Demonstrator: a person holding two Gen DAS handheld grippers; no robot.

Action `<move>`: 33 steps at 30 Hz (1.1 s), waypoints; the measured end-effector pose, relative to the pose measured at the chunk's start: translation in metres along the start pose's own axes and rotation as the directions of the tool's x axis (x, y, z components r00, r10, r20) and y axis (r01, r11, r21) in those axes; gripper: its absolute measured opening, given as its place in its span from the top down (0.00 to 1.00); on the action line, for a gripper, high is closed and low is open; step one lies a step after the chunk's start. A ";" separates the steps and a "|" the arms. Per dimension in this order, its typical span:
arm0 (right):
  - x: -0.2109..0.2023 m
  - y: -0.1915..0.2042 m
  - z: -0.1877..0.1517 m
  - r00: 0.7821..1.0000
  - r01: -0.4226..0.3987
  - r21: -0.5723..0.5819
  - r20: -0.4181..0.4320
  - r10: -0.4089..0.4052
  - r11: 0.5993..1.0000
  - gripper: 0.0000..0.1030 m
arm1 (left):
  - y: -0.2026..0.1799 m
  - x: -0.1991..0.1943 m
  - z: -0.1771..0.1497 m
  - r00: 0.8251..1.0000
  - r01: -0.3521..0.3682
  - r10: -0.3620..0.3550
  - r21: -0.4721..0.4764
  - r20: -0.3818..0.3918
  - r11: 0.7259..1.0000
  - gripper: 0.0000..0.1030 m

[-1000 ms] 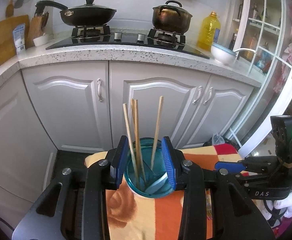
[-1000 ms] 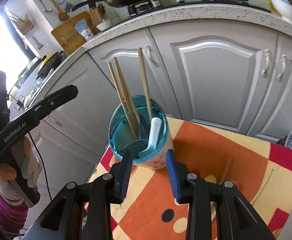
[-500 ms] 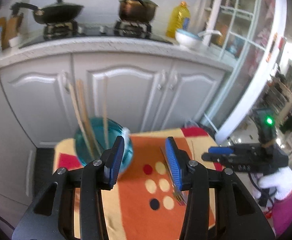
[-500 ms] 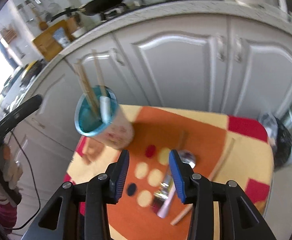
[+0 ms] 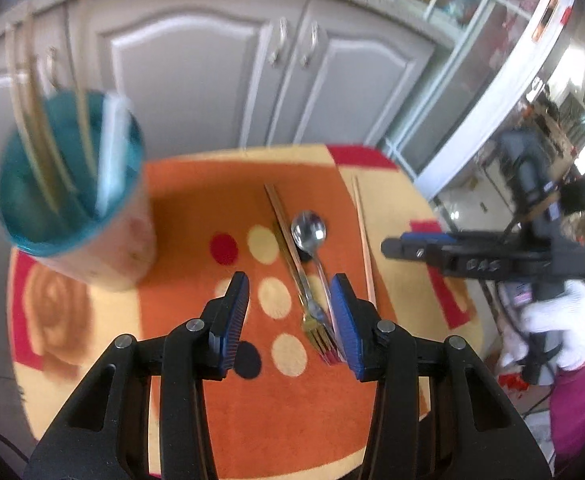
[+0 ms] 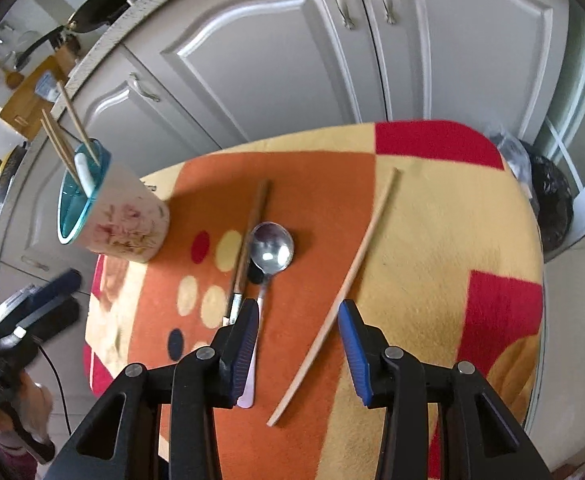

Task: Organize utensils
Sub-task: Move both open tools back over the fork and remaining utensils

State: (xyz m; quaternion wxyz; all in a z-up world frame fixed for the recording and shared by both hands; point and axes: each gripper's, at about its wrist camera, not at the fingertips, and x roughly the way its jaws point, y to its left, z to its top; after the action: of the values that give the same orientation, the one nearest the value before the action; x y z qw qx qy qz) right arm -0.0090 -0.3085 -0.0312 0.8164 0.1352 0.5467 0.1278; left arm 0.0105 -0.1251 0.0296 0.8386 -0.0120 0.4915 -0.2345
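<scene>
On the cloth [image 6: 432, 240]: one spoon [image 6: 271, 252], one fork [image 5: 319, 334], one chopstick [image 6: 340, 296].

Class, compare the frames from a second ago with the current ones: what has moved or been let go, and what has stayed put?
The left gripper let go of the teal cup, its jaws opening, and swung across to hover over the fork. The right gripper also left the cup and now hangs open, empty, above the lone chopstick. The cup with its chopsticks, the metal spoon and the cloth stayed put.
</scene>
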 end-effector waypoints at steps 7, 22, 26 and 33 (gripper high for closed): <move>0.000 -0.009 -0.006 1.000 -0.027 0.024 -0.006 0.028 0.999 0.62 | 0.000 0.066 -0.003 0.993 -0.001 -0.002 -0.021 -0.121 1.000 0.76; 0.012 -0.001 -0.007 0.997 -0.058 0.005 -0.041 0.058 0.998 0.61 | 0.006 0.104 0.012 0.986 -0.041 0.033 -0.046 -0.164 0.998 0.79; 0.014 0.004 0.001 0.998 -0.062 0.004 -0.027 0.062 0.998 0.61 | 0.013 0.101 0.013 0.988 -0.024 0.012 -0.079 -0.154 0.997 0.85; 0.014 0.014 0.018 0.998 -0.061 -0.014 -0.012 0.061 0.998 0.61 | 0.028 0.086 0.001 0.991 -0.038 0.029 -0.065 -0.133 0.997 0.99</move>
State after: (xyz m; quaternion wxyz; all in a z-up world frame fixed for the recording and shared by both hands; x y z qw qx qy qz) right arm 0.0124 -0.2918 -0.0312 0.8100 0.1453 0.5460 0.1573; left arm 0.0564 -0.1352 -0.0472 0.8072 -0.0166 0.5536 -0.2041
